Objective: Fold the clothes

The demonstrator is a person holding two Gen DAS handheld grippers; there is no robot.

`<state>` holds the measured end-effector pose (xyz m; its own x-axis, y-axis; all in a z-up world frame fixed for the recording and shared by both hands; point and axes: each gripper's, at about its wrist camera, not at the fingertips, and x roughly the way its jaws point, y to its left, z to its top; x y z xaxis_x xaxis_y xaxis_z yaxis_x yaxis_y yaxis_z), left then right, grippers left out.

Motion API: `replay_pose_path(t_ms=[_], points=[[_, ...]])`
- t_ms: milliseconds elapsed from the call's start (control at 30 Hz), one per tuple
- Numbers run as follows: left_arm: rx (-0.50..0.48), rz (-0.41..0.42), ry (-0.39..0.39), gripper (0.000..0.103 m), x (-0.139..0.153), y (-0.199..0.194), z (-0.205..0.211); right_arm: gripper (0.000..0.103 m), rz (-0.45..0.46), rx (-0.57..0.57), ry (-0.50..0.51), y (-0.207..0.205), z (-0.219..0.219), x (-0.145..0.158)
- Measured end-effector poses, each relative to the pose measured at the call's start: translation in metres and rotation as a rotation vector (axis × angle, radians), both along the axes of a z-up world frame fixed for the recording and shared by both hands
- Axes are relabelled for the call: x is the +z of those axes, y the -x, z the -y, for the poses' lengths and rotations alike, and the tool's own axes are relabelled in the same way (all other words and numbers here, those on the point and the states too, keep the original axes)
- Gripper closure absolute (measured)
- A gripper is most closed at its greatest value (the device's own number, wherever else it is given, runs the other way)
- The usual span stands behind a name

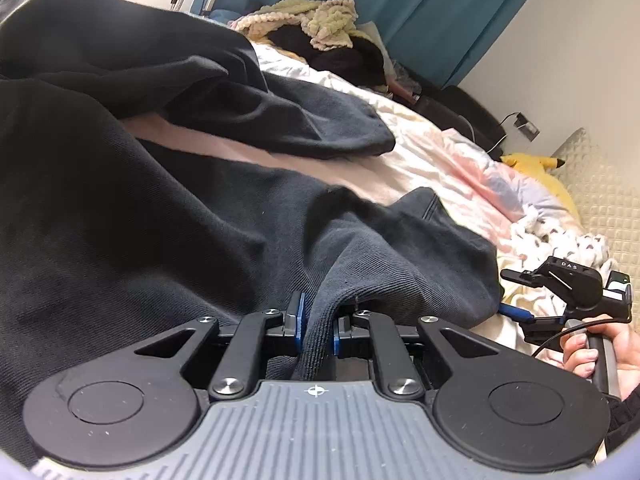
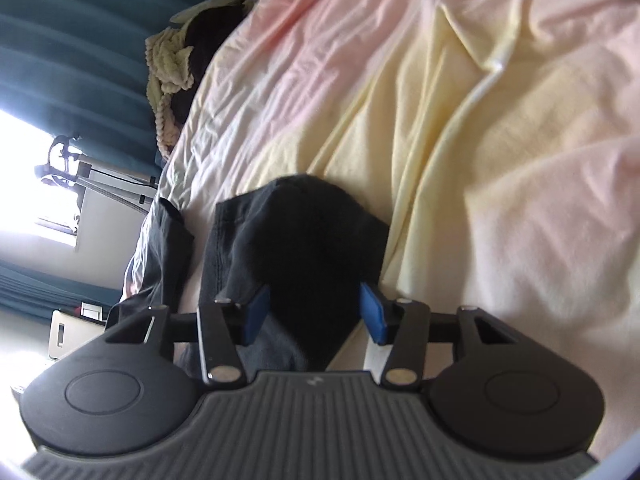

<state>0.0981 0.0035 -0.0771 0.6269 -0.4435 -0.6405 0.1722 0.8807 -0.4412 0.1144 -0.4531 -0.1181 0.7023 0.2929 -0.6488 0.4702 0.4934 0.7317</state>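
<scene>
Fabric is filling most of what we are seeing through the left wrist camera: a dark garment is lying rumpled across the pastel bedsheet, one sleeve-like part stretching toward the middle of the bed. We are pinching a ribbed fold of it in our left gripper, the blue pads drawn narrow with cloth bunched between them. At the right edge our right hand is gripping the handle of the other tool. Farther off, a knitted blanket is sitting on a dark heap below the teal curtain, and a yellow plush toy is resting near the quilted headboard.

Through the right wrist camera, we are looking along the right gripper, whose jaws are standing wide, with a dark bunch of the garment lying between the pads; we cannot tell whether they are pressing it. Pink and yellow bedsheet is spreading beyond, and the curtain is hanging at left.
</scene>
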Motion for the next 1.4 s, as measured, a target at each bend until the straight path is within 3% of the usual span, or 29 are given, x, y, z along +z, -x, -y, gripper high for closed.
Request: replay_pose_path(t_ms=[233, 333, 467, 667, 833, 867, 900, 967, 1067, 1167, 1267, 1333, 1400], points=[[0.012, 0.003, 0.031, 0.087, -0.001, 0.001, -0.003, 0.049, -0.025, 0.010, -0.049, 0.006, -0.007, -0.002], [0.014, 0.053, 0.062, 0.089, 0.002, 0.005, -0.005, 0.049, 0.000, 0.049, -0.153, 0.011, -0.023, -0.005], [-0.006, 0.123, 0.101, 0.092, 0.010, 0.011, -0.004, 0.046, 0.007, 0.127, -0.195, 0.010, -0.051, -0.006], [-0.022, 0.120, 0.203, 0.092, 0.011, 0.010, -0.014, 0.047, 0.093, -0.003, -0.208, 0.004, -0.046, -0.009], [-0.046, 0.154, 0.216, 0.092, 0.017, 0.015, -0.014, 0.048, 0.140, -0.191, -0.155, -0.002, -0.017, -0.016], [-0.051, 0.155, 0.210, 0.092, 0.017, 0.015, -0.013, 0.054, 0.149, -0.228, -0.144, -0.003, -0.012, -0.018], [-0.054, 0.154, 0.200, 0.092, 0.017, 0.014, -0.012, 0.070, 0.151, -0.250, -0.129, -0.001, -0.010, -0.017], [-0.062, 0.158, 0.176, 0.092, 0.018, 0.015, -0.009, 0.090, 0.155, -0.294, -0.098, 0.003, -0.005, -0.016], [-0.082, 0.186, 0.139, 0.092, 0.021, 0.019, -0.004, 0.098, 0.325, -0.330, -0.010, 0.019, -0.004, 0.021], [-0.110, 0.184, 0.104, 0.091, 0.022, 0.020, 0.001, 0.098, 0.518, -0.330, 0.119, 0.040, -0.009, 0.071], [-0.155, 0.138, -0.026, 0.091, 0.016, 0.021, 0.017, 0.098, 0.447, -0.319, 0.228, 0.056, -0.011, 0.085], [-0.189, 0.105, -0.127, 0.091, 0.007, 0.021, 0.029, 0.098, 0.308, -0.350, 0.200, 0.064, -0.004, 0.068], [-0.200, 0.118, -0.170, 0.091, 0.005, 0.022, 0.036, 0.098, 0.220, -0.394, 0.114, 0.070, 0.004, 0.048]])
